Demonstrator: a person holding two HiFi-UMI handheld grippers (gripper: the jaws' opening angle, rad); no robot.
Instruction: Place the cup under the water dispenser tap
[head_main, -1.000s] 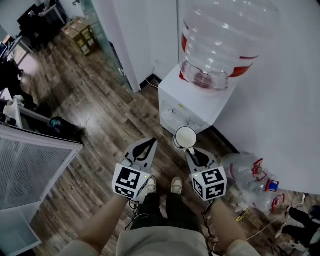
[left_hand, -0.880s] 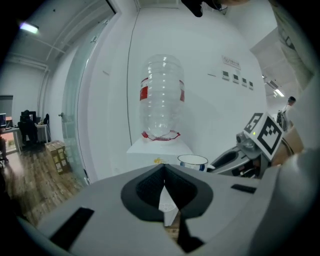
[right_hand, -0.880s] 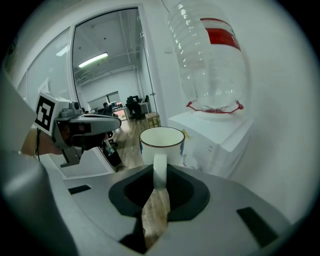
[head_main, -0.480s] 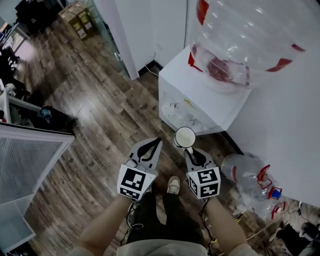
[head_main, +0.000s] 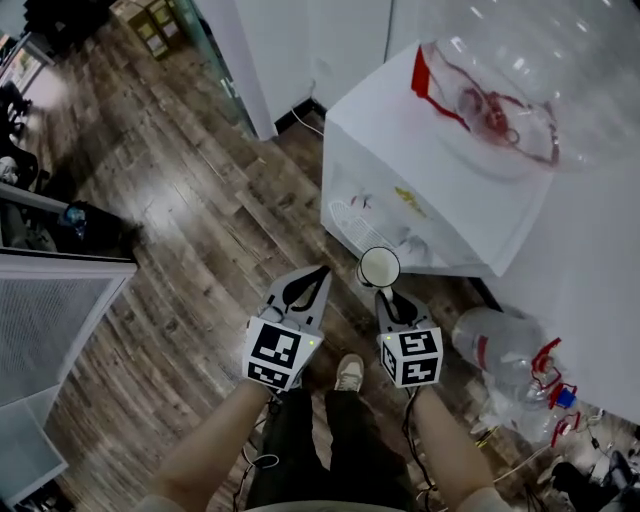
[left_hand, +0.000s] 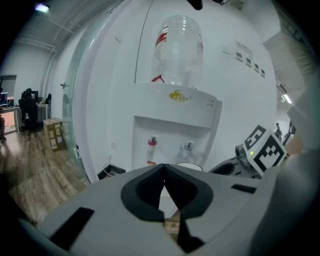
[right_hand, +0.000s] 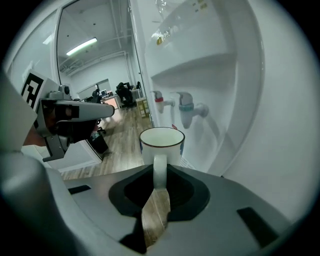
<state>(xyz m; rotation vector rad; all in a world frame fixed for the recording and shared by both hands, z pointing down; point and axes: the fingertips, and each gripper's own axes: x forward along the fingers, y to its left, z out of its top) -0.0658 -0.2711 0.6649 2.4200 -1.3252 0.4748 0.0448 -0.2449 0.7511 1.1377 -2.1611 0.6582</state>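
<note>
A white mug with a dark rim (head_main: 380, 267) hangs upright in front of the white water dispenser (head_main: 440, 190), just outside its recess. My right gripper (head_main: 386, 291) is shut on the mug's handle. In the right gripper view the mug (right_hand: 161, 145) sits below and a little short of the red tap (right_hand: 159, 100) and the blue tap (right_hand: 186, 106). My left gripper (head_main: 322, 273) is beside it on the left, shut and holding nothing. The left gripper view has its jaws (left_hand: 165, 170) meeting, with the red tap (left_hand: 151, 143) and the other tap (left_hand: 187, 147) ahead.
A large clear bottle (head_main: 500, 90) tops the dispenser. Empty bottles (head_main: 510, 360) lie on the wood floor to the right. The person's shoe (head_main: 349, 372) is below the grippers. A grey cabinet (head_main: 50, 310) stands at left, and a white wall lies behind.
Both grippers have sunk together, and the head has come closer to the dispenser, which now fills more of the view. The mug stays held by its handle.
</note>
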